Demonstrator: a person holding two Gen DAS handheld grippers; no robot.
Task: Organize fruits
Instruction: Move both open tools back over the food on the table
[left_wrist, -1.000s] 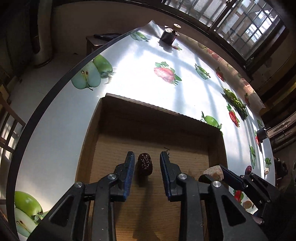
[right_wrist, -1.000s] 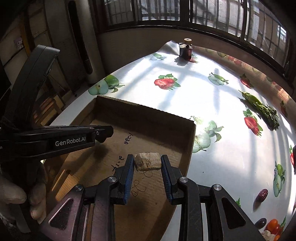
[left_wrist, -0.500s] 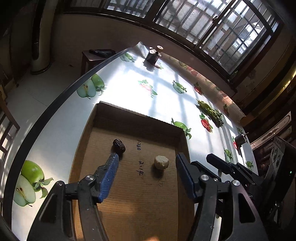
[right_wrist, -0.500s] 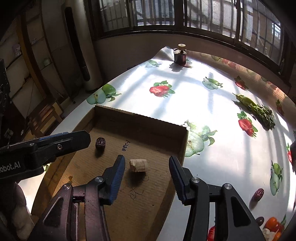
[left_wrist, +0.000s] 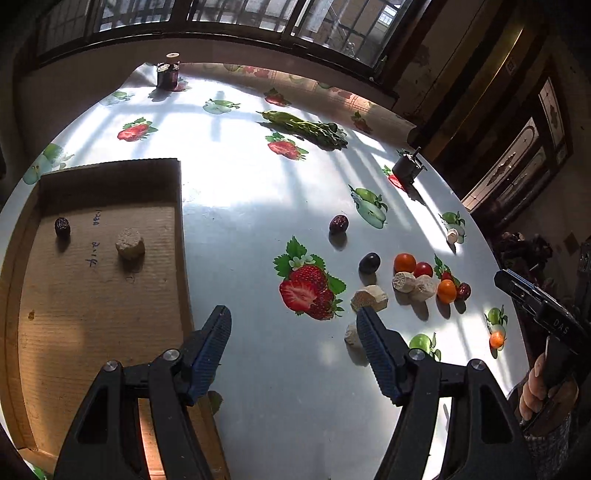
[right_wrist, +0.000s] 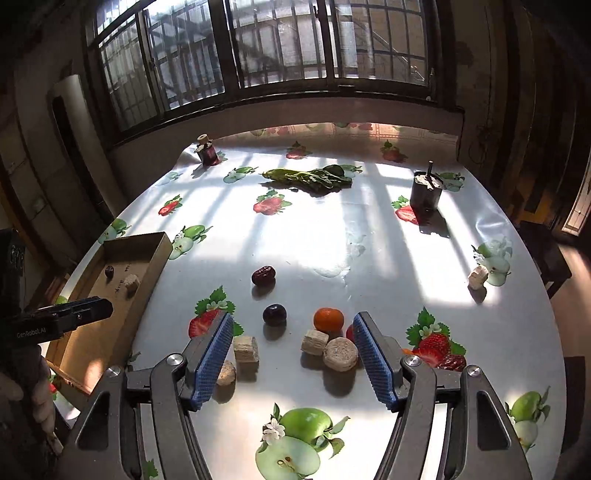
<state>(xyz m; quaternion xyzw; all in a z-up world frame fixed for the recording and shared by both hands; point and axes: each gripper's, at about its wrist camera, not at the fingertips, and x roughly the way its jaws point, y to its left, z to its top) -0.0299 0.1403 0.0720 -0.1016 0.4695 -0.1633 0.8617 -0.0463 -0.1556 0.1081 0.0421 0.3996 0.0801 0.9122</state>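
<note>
Two items already inside the shallow cardboard tray (left_wrist: 96, 295) at the left edge of the counter (left_wrist: 258, 206): a dark date (left_wrist: 62, 226) toward the far wall and a pale beige chunk (left_wrist: 129, 242) beside it, set apart, probably as the start of sorted groups. Blue handwriting on the tray floor between them, too small to read.

Left claw (left_wrist: 293, 345) wide apart and empty, hovering over bare counter between the tray and the loose pile, turned toward the remaining fruit. Right claw (right_wrist: 293, 354) also spread wide and empty, low over the cluster, with two beige chunks (right_wrist: 328, 349) and an orange tomato (right_wrist: 328, 319) lying between its blue pads (right_wrist: 214, 360); likely lining up for the next pick.

Still loose on the counter: a reddish date (right_wrist: 263, 275), a dark round plum (right_wrist: 274, 314), more beige pieces at the near left (right_wrist: 245, 349), one stray piece far right (right_wrist: 477, 276).

Glossy white oilcloth printed with strawberries and green apples, barred with sunlight. Leafy greens (right_wrist: 310, 177), a small dark jar (right_wrist: 208, 151) and a dark cup (right_wrist: 426, 190) farther back. Large grated windows behind; dim wooden room around.
</note>
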